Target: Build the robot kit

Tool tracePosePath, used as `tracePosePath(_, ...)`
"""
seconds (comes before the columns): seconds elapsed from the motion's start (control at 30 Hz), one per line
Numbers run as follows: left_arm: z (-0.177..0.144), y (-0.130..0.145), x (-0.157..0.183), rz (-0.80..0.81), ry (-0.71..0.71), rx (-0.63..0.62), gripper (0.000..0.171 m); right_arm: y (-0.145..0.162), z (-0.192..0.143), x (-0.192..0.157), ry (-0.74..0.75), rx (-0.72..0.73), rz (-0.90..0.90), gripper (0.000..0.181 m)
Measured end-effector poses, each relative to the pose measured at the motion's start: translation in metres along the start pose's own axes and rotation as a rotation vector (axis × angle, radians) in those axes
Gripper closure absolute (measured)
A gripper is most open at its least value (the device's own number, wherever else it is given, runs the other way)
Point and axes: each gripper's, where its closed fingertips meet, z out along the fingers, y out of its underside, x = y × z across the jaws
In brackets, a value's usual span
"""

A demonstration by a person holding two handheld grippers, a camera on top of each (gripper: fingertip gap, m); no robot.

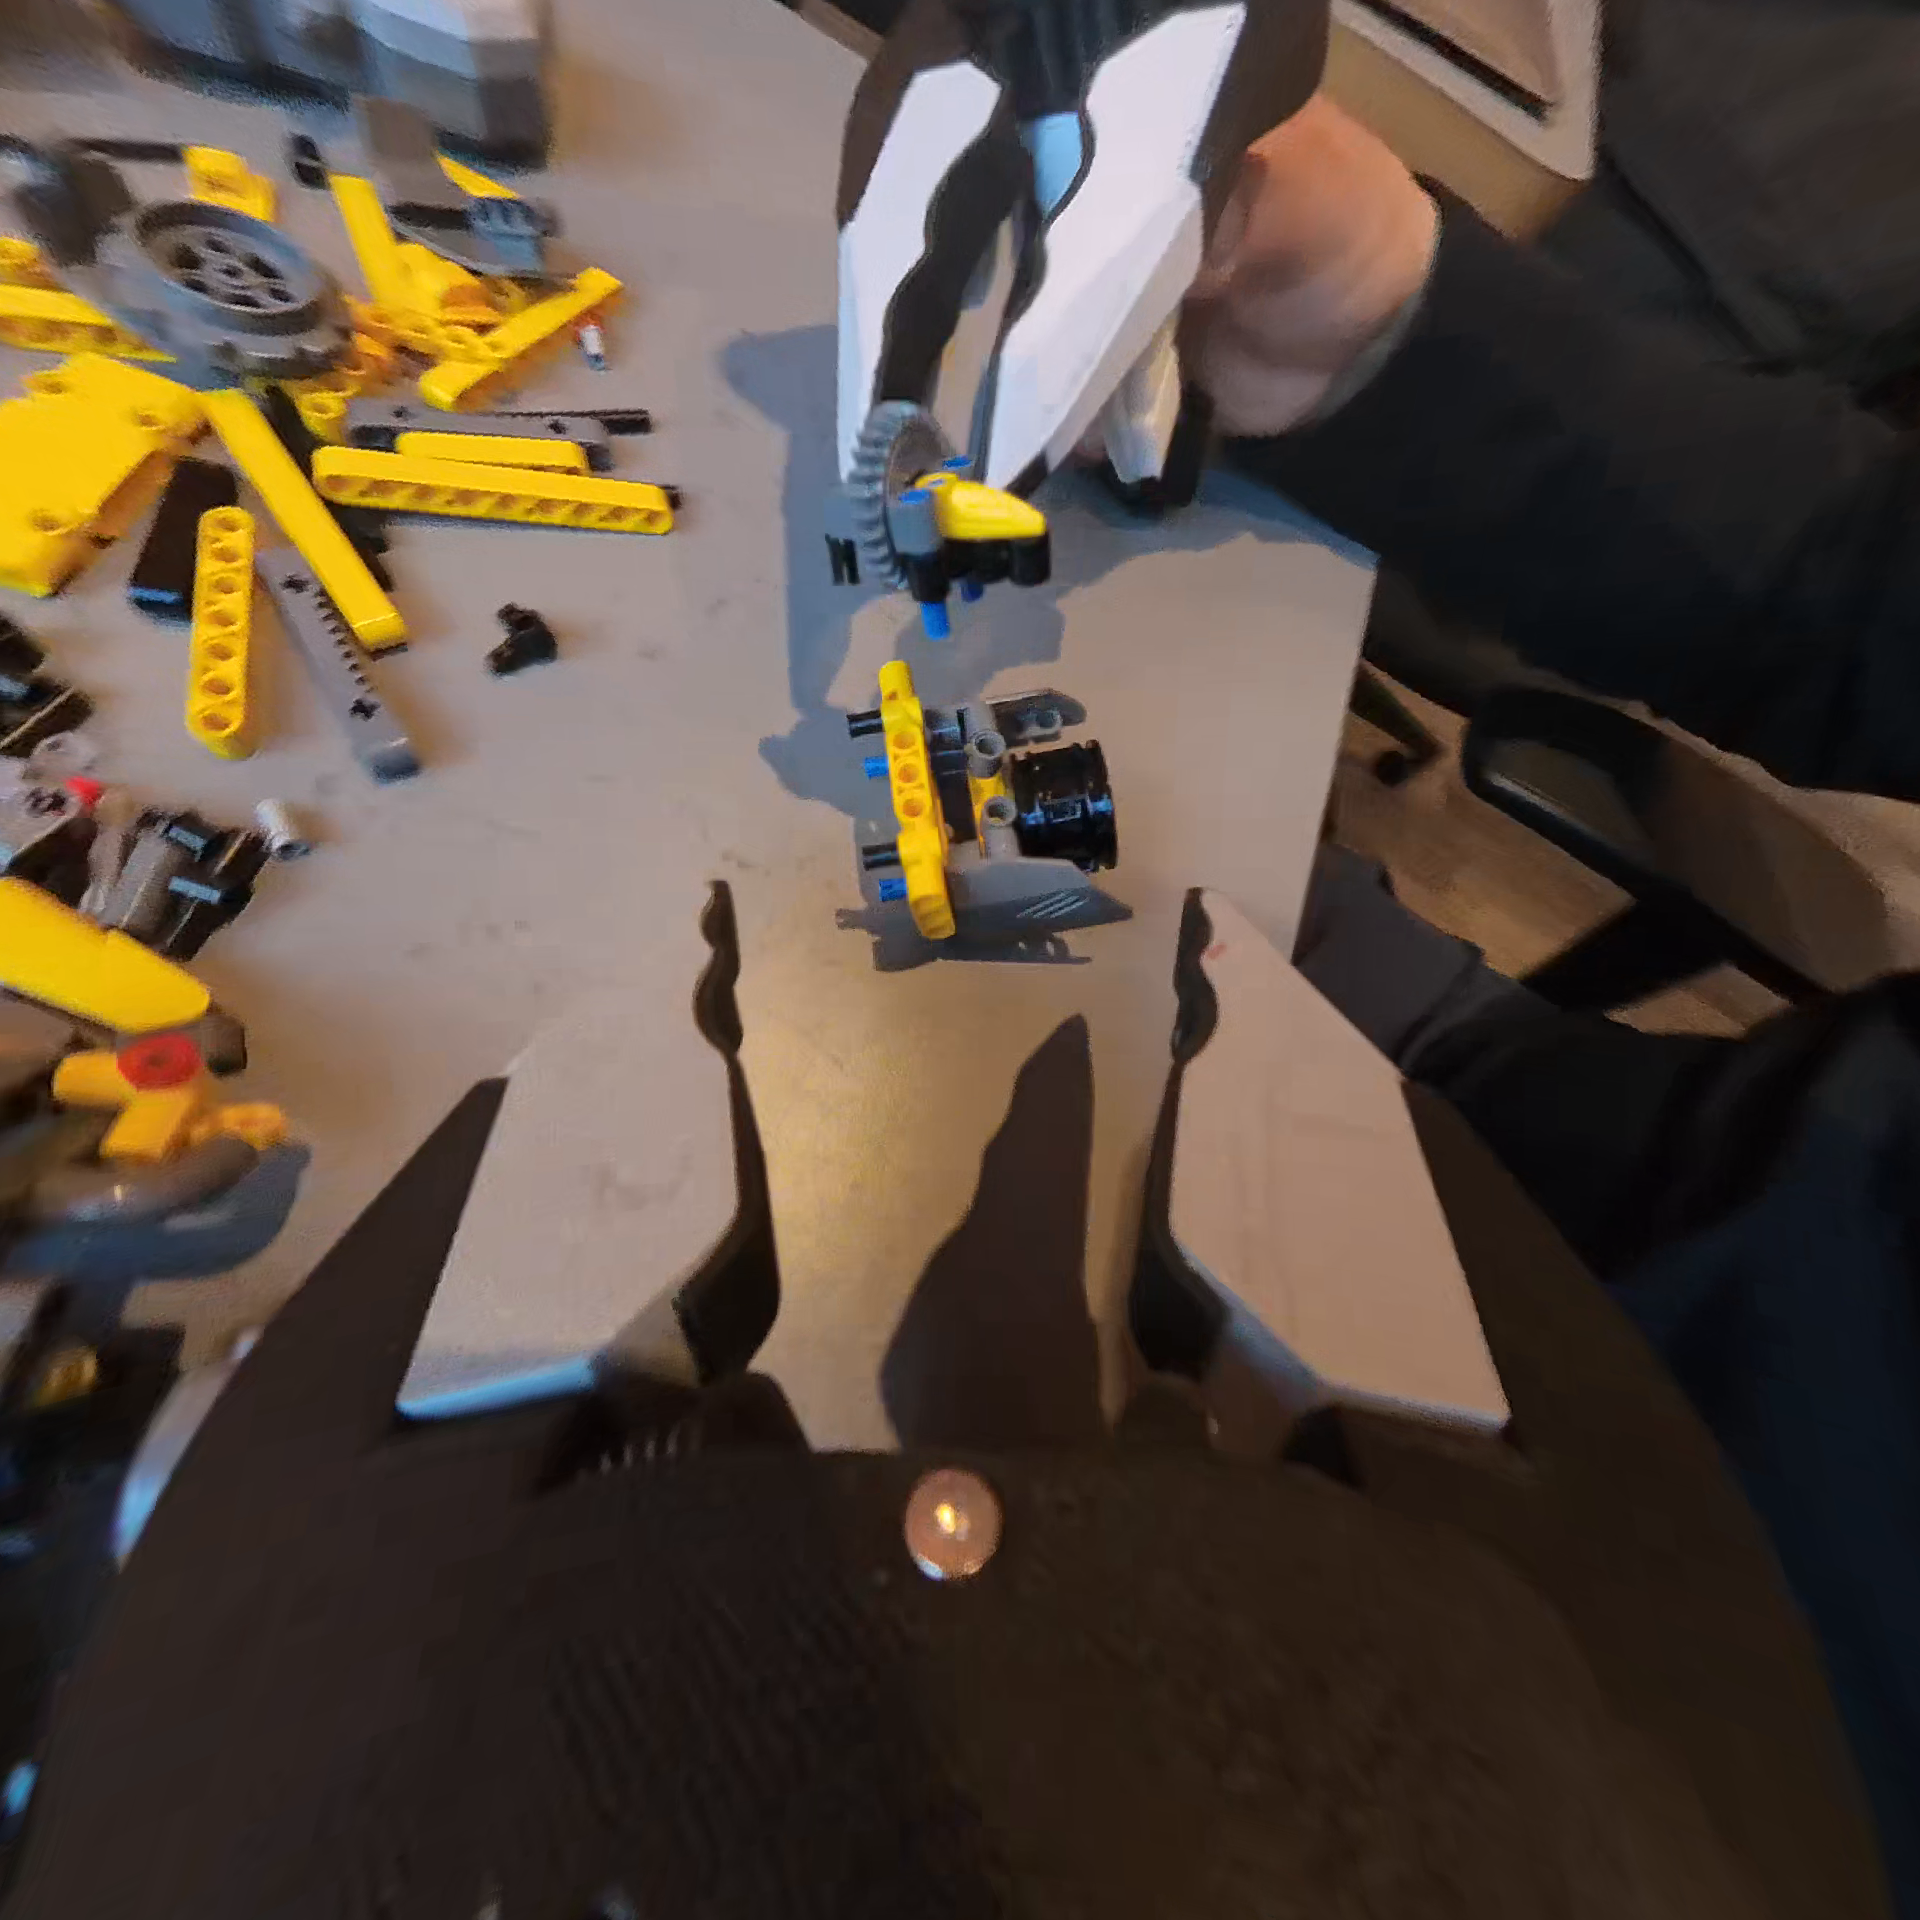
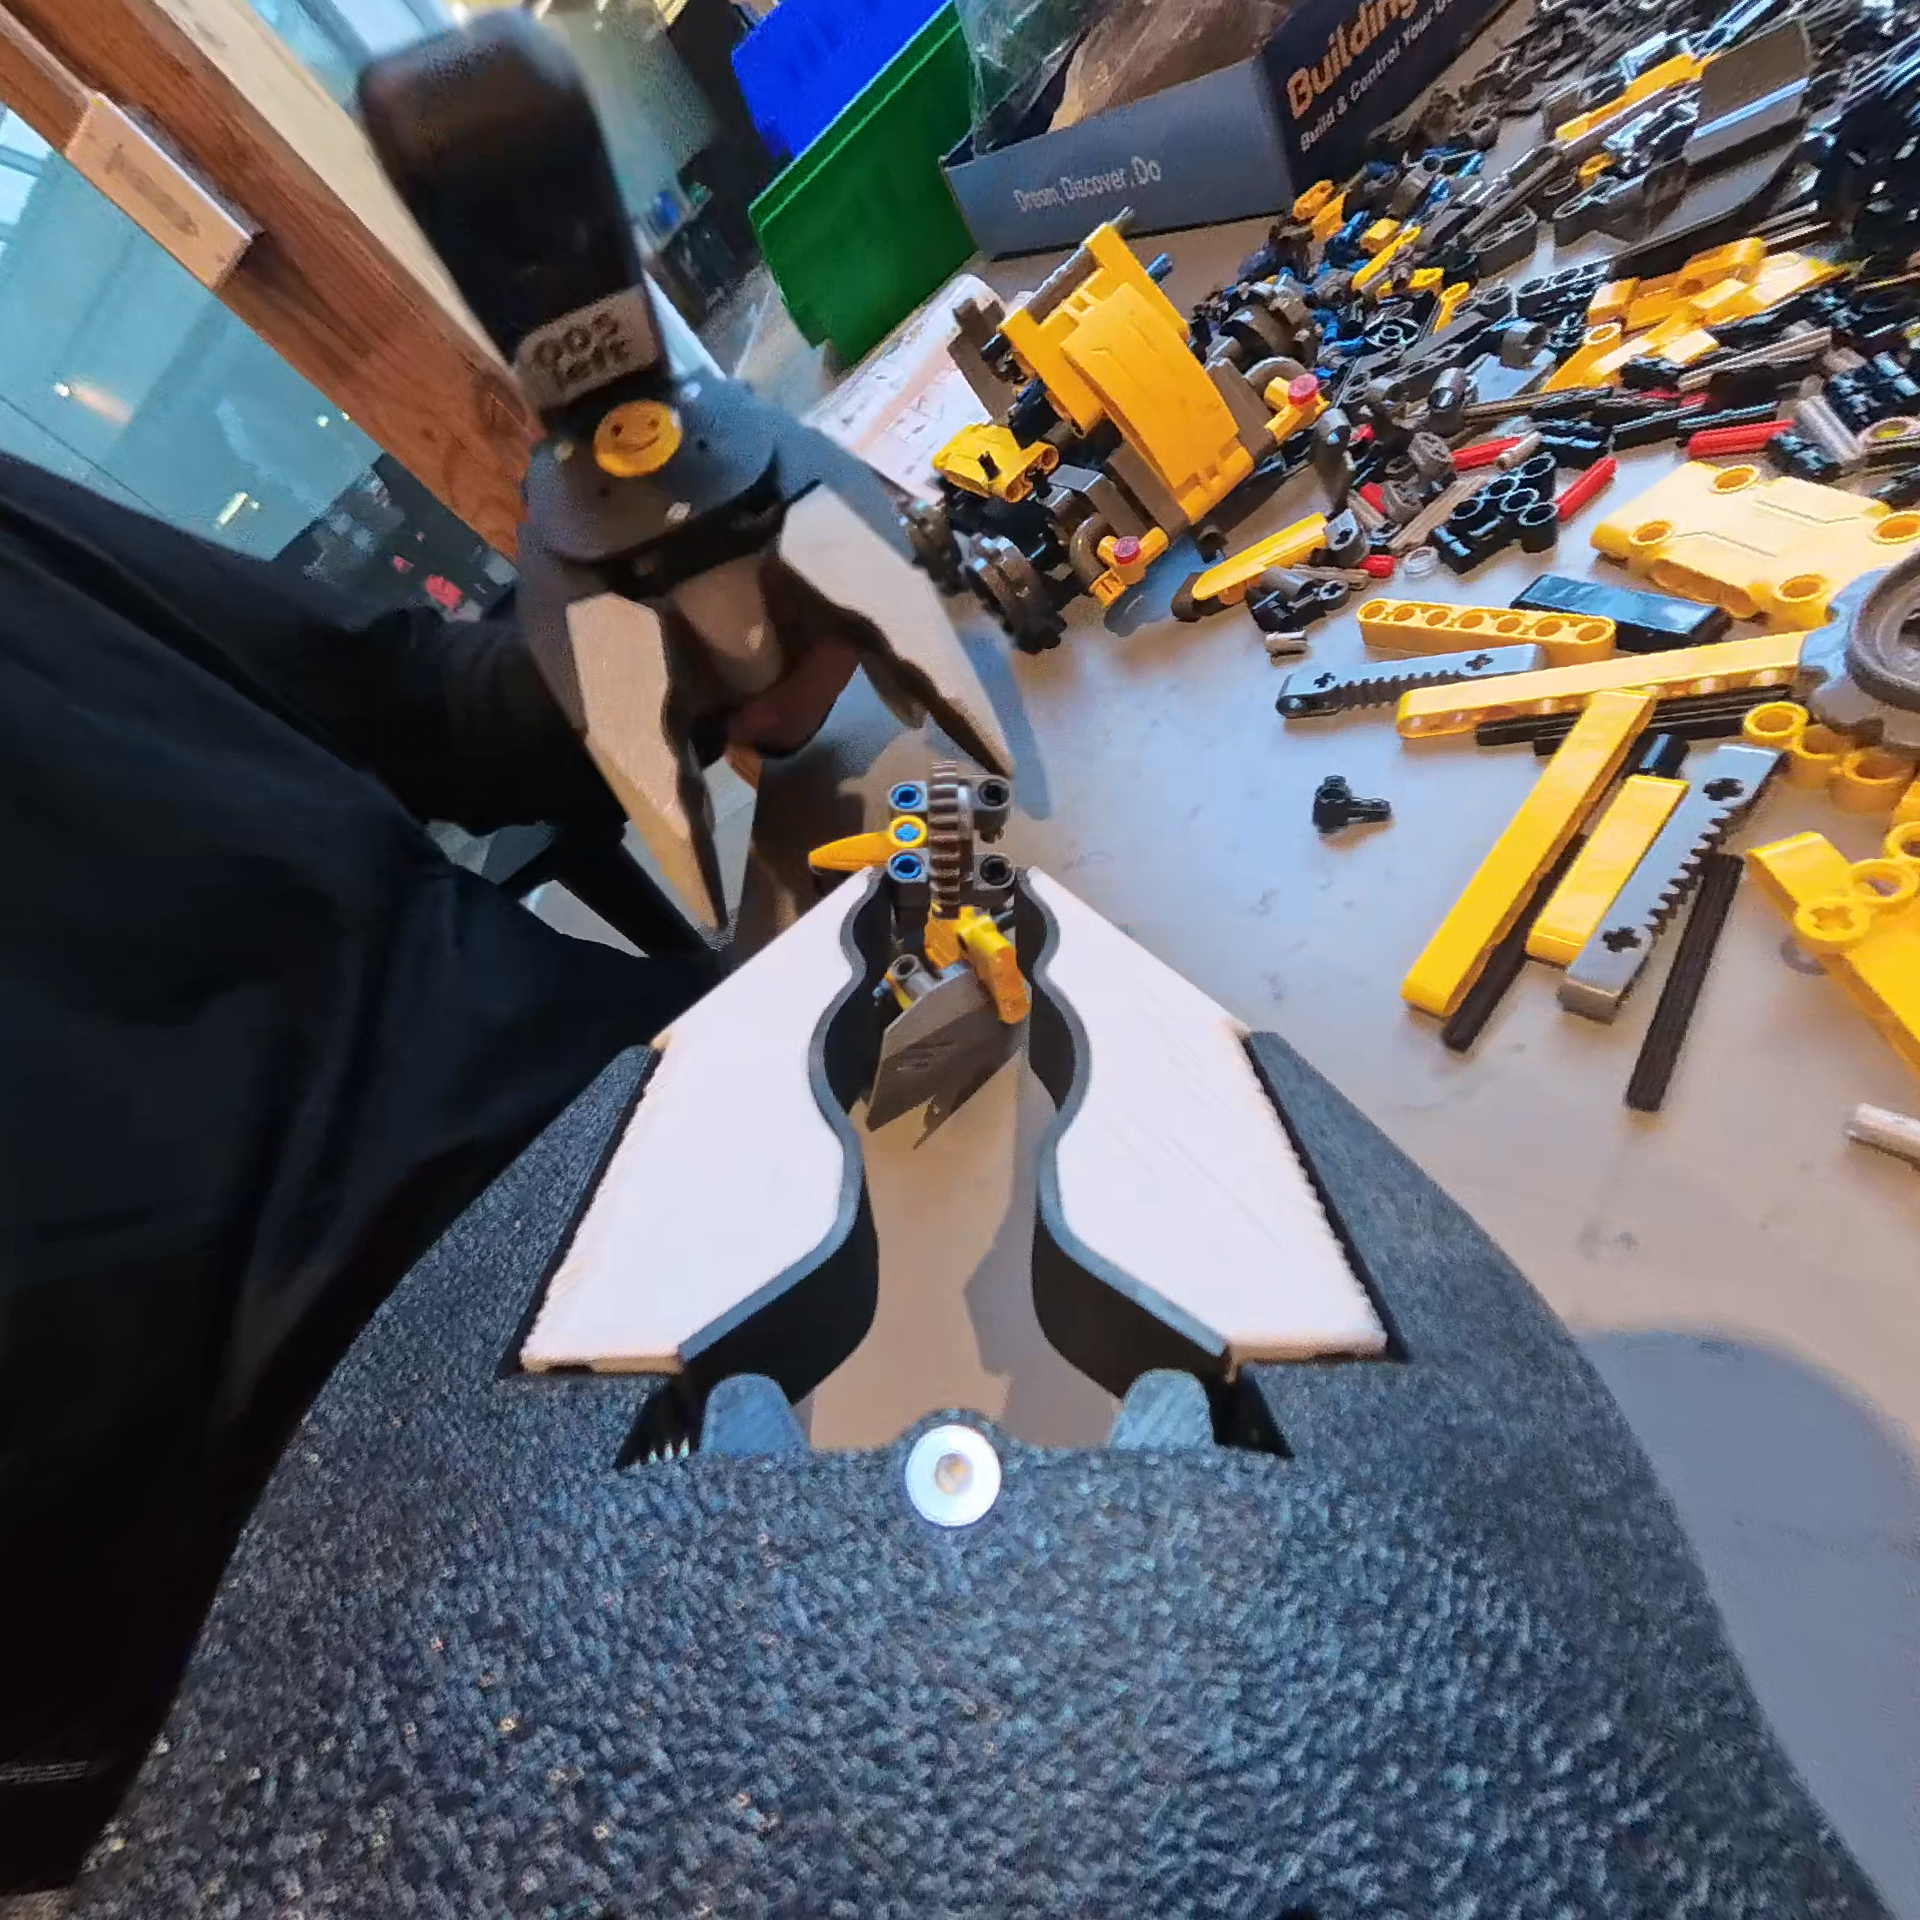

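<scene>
The right gripper (image 1: 940,473) pinches a small gear piece (image 1: 935,520) above the worktop (image 1: 623,883) near its right edge, directly over a yellow-and-grey block (image 1: 982,810) resting there. The gear stands on edge, the yellow tip pointing toward that edge, long axis level. A firm, steady pinch suits it. The left gripper (image 1: 956,904) is spread, empty, near the block.

Printed grey box (image 2: 1122,177), labelled left tongs (image 2: 852,810)

The right tool (image 1: 940,457) grips a small gear assembly (image 1: 940,525) above a yellow-and-grey subassembly (image 1: 977,810) on the table (image 1: 582,831).
</scene>
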Motion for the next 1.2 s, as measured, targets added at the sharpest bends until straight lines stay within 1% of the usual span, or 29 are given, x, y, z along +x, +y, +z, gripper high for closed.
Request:
tracePosePath(0.1, 0.011, 0.010, 0.005, -0.003, -0.067, -0.016, 0.086, -0.003, 0.004, 0.005, -0.006, -0.004, 0.012, 0.159)
tracePosePath(0.17, 0.020, 0.018, 0.001, 0.014, -0.125, -0.082, 0.090, -0.004, 0.009, 0.004, -0.014, -0.017, 0.013, 0.159)
tracePosePath(0.2, 0.023, 0.018, 0.001, 0.042, -0.142, -0.097, 0.094, -0.002, 0.011, 0.003, -0.015, -0.028, 0.010, 0.159)
tracePosePath(0.27, 0.027, 0.019, -0.001, 0.099, -0.162, -0.133, 0.113, 0.001, 0.014, 0.001, -0.009, -0.048, -0.005, 0.159)
tracePosePath(0.3, 0.029, 0.018, -0.003, 0.135, -0.170, -0.146, 0.119, 0.002, 0.015, 0.000, -0.007, -0.052, -0.010, 0.159)
tracePosePath(0.37, 0.033, 0.017, -0.003, 0.201, -0.121, -0.167, 0.119, 0.004, 0.014, -0.002, -0.004, -0.051, -0.013, 0.159)
tracePosePath(0.53, 0.031, 0.011, -0.012, 0.214, 0.010, -0.189, 0.117, 0.003, 0.005, -0.001, 0.031, -0.029, -0.037, 0.159)
tracePosePath(0.6, 0.030, 0.010, -0.015, 0.199, 0.055, -0.190, 0.110, 0.005, 0.004, 0.001, 0.062, -0.046, -0.066, 0.159)
tracePosePath(0.67, 0.031, 0.006, -0.013, 0.184, 0.109, -0.169, 0.106, 0.006, 0.004, 0.004, 0.090, -0.066, -0.097, 0.159)
tracePosePath(0.73, 0.034, 0.002, -0.013, 0.176, 0.126, -0.158, 0.100, 0.005, 0.003, 0.008, 0.116, -0.081, -0.125, 0.159)
tracePosePath(0.8, 0.037, -0.003, -0.011, 0.184, 0.132, -0.149, 0.092, 0.001, 0.000, 0.008, 0.104, -0.071, -0.126, 0.159)
tracePosePath(0.83, 0.040, -0.004, -0.012, 0.184, 0.127, -0.154, 0.093, 0.000, -0.001, 0.009, 0.098, -0.065, -0.121, 0.159)
tracePosePath(0.9, 0.045, -0.002, -0.015, 0.194, 0.106, -0.176, 0.104, 0.001, 0.000, 0.009, 0.096, -0.077, -0.125, 0.159)
tracePosePath(0.97, 0.046, -0.001, -0.013, 0.212, 0.117, -0.185, 0.116, 0.007, 0.002, 0.010, 0.106, -0.111, -0.140, 0.159)
tracePosePath(1.03, 0.046, -0.001, -0.012, 0.215, 0.133, -0.188, 0.117, 0.012, 0.005, 0.012, 0.117, -0.132, -0.154, 0.159)
tracePosePath(1.2, 0.047, -0.003, -0.013, 0.218, 0.154, -0.194, 0.117, 0.012, 0.002, 0.012, 0.133, -0.139, -0.180, 0.159)
